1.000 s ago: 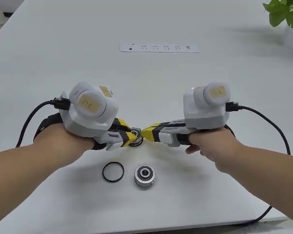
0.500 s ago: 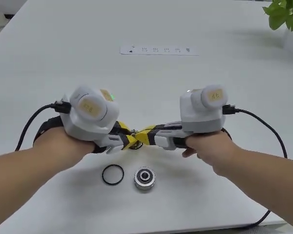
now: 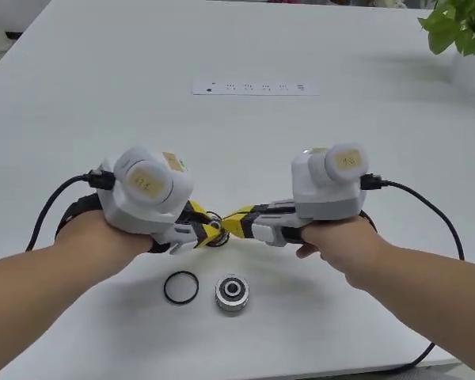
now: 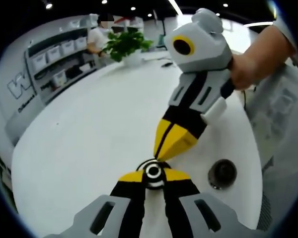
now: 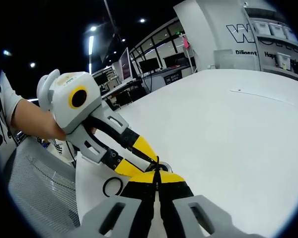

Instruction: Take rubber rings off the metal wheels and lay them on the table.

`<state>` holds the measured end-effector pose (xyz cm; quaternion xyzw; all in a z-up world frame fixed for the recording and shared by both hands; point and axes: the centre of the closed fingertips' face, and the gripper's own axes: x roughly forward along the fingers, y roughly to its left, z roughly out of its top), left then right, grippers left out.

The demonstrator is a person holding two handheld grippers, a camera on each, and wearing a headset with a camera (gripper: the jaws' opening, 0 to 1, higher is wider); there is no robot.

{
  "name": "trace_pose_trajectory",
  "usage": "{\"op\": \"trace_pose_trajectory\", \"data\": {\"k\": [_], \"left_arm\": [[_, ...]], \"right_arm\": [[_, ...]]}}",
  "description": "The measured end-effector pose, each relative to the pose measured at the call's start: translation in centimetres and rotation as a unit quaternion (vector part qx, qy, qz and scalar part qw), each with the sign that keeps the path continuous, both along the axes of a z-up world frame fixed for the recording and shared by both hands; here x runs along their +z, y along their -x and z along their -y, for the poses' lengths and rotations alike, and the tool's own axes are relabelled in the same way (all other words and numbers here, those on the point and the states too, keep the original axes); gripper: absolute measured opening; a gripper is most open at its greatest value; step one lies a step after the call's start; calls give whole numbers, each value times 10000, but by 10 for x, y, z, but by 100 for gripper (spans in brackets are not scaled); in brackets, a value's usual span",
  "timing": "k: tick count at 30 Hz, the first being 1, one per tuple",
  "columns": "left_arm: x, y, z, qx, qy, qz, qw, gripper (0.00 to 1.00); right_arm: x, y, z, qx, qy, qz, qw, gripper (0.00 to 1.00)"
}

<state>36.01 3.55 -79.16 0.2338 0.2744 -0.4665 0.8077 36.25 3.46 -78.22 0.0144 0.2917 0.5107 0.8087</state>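
Note:
My left gripper [image 3: 208, 231] is shut on a small metal wheel [image 4: 153, 170] and holds it above the white table [image 3: 317, 119]. The right gripper [image 3: 231, 223] meets it tip to tip from the right, shut on the thin black rubber ring [image 5: 159, 163] at the wheel's rim. In the left gripper view the right gripper [image 4: 161, 153] comes down from the upper right onto the wheel. A loose rubber ring [image 3: 181, 287] lies flat on the table below the grippers. Beside it, to its right, stands a bare metal wheel [image 3: 232, 292], also seen as wheel [image 4: 222, 173].
A white power strip [image 3: 254, 88] lies far back at centre. A potted plant [image 3: 455, 24] stands at the back right corner. Black cables [image 3: 435, 210] trail from both grippers, and the table's front edge [image 3: 301, 372] runs just below the loose wheel.
The right gripper has closed the small gap to the wheel held by the left gripper and now pinches at its rim. The loose ring and wheel have not moved.

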Motion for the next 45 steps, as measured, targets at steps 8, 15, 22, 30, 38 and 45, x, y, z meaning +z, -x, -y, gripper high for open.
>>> {"op": "trace_pose_trajectory", "data": {"k": [8,15,22,30,38,45], "left_arm": [[14,9,-4,-94,284,-46,9995,19],[27,12,-16,17,653,-97,9978,27],[42,19,-21,13,842,-38,9964,33],[51,30,-32,-34,946,-38,9955,44],[57,41,-44,-46,996,-13,9950,53],[57,50,-47,-102,965,-4,9953,61]], "right_arm": [[7,2,-2,-16,-119,-68,9999,0],[13,5,-2,18,-233,-120,9997,0],[19,10,-3,66,-320,-171,9993,0],[29,16,-5,133,-424,-194,9988,0],[37,25,-12,259,-511,-228,9981,0],[38,33,-18,385,-531,-305,9974,0]]}}
